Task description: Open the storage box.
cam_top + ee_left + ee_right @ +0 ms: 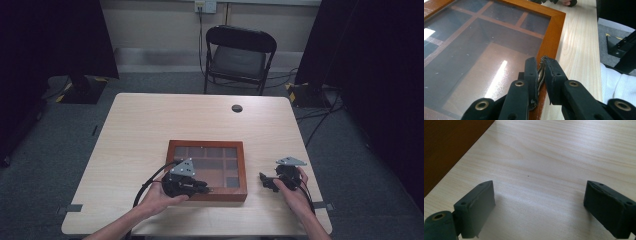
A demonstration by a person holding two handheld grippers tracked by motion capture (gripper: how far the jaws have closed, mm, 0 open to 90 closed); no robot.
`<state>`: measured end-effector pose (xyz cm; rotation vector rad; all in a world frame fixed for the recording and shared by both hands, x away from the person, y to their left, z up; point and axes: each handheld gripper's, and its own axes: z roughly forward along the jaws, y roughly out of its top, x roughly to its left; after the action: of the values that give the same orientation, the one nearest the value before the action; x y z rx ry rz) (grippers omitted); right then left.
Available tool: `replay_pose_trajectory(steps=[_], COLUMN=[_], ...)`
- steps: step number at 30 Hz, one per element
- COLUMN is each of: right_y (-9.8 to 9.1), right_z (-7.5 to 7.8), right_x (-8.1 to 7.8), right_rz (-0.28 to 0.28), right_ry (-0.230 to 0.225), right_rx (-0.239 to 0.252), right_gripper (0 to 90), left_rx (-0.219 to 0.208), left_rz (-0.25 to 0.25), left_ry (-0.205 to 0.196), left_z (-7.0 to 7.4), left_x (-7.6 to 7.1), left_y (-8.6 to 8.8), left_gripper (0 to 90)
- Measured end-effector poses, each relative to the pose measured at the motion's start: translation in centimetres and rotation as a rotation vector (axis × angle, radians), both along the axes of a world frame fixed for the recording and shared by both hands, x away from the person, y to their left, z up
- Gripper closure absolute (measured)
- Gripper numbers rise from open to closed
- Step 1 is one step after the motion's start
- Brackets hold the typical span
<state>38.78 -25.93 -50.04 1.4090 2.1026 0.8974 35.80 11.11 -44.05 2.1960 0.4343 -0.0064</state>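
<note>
Box: brown wooden display box with a glass-paned lid (207,170), flat on the light wood table (150,120), between the two grippers, near the table's front edge.
Lid: closed; dark glass pane (474,47) in a wooden frame, wooden dividers visible beneath it.
Clasp: small scalloped metal latch piece (541,72) on the box's front frame edge, sits right between the left fingers.
Left gripper: black two-jaw gripper (541,72) at the box's near-left corner, held by the left hand (157,197); grey three-cornered plate on top.
Left fingers: (531,72) clenched on the metal clasp, pads pressing it from both sides; box frame just beyond the fingertips, glass to one side of them, bare table to the other.
Right gripper: black two-jaw gripper (539,207) held by the right hand (292,192), just beside the box's right side, not touching it.
Right fingers: (477,205) released, spread wide, nothing between them but bare table; box's brown side wall (449,147) off beyond the left-hand finger.
Sleeve: white fabric (619,85) near the left fingers at the table edge.
Background: black folding chair (239,55) beyond the far table edge, well apart from both grippers.
</note>
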Motion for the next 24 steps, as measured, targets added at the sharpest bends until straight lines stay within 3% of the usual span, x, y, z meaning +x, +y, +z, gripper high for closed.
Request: replay_pose_trajectory(steps=[8, 14, 24], right_y=[0.0, 0.0, 0.0], right_z=[0.0, 0.0, 0.0], right_x=[0.0, 0.0, 0.0], right_rz=[0.001, 0.003, 0.003], right_ry=[0.002, 0.001, 0.0], right_rx=[0.001, 0.0, 0.0], right_gripper=[9.4, 9.5, 9.5], left_rx=[0.021, 0.001, 0.005], left_rz=[-0.003, -0.001, -0.016], left_ry=[0.05, 0.077, 0.082], left_z=[0.3, 0.6, 1.6], left_x=[0.5, 0.5, 0.4], left_y=[0.0, 0.0, 0.0], left_gripper=[80.5, 80.7, 81.1])
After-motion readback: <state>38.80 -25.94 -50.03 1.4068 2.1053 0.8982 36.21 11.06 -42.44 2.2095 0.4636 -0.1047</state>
